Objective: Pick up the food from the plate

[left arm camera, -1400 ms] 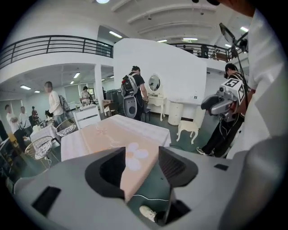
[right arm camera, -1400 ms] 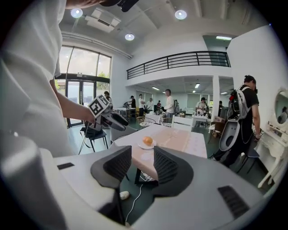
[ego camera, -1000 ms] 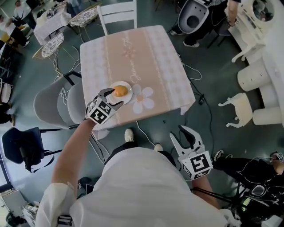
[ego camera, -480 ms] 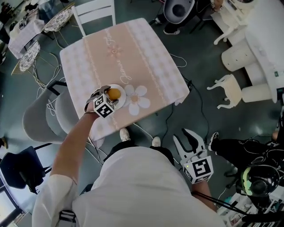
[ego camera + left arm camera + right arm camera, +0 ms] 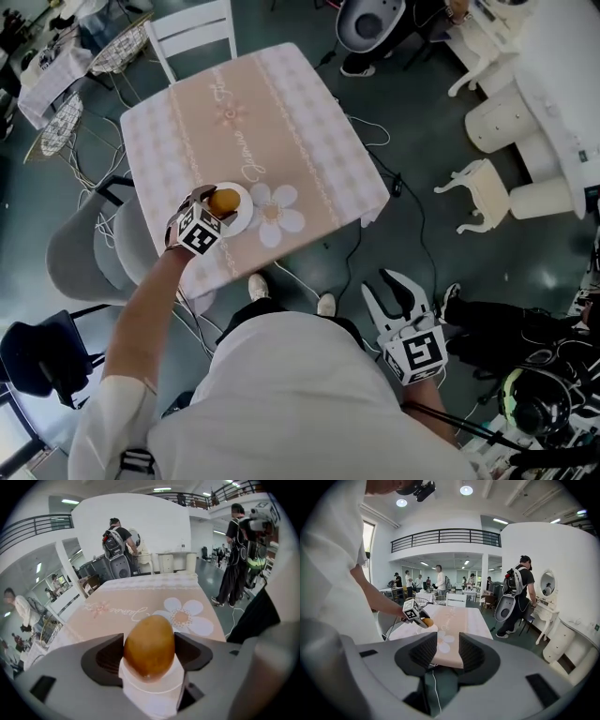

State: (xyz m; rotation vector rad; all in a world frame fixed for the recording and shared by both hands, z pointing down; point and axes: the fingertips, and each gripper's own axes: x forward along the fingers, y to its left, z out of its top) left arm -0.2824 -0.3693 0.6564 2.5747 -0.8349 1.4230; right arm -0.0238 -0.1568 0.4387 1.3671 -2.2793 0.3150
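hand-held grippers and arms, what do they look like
The left hand-held gripper and right hand-held gripper are pale grey two-jaw bodies with dark ribbed pads, each carrying a cube with black-and-white square markers. The person wears a white short-sleeved top.

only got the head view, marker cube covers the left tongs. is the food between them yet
Observer: Yes. The left gripper view shows the orange food centred in the left tongs, with a dark pad close on each side. I can't tell whether the pads press on it.
Operator: is it off the plate
Observer: No. From that low angle its underside rests on the white plate, which shows just beneath it.
Operator: right tongs carrying anything
Observer: Nothing. The right gripper view shows the right tongs open, with only floor between the jaws.
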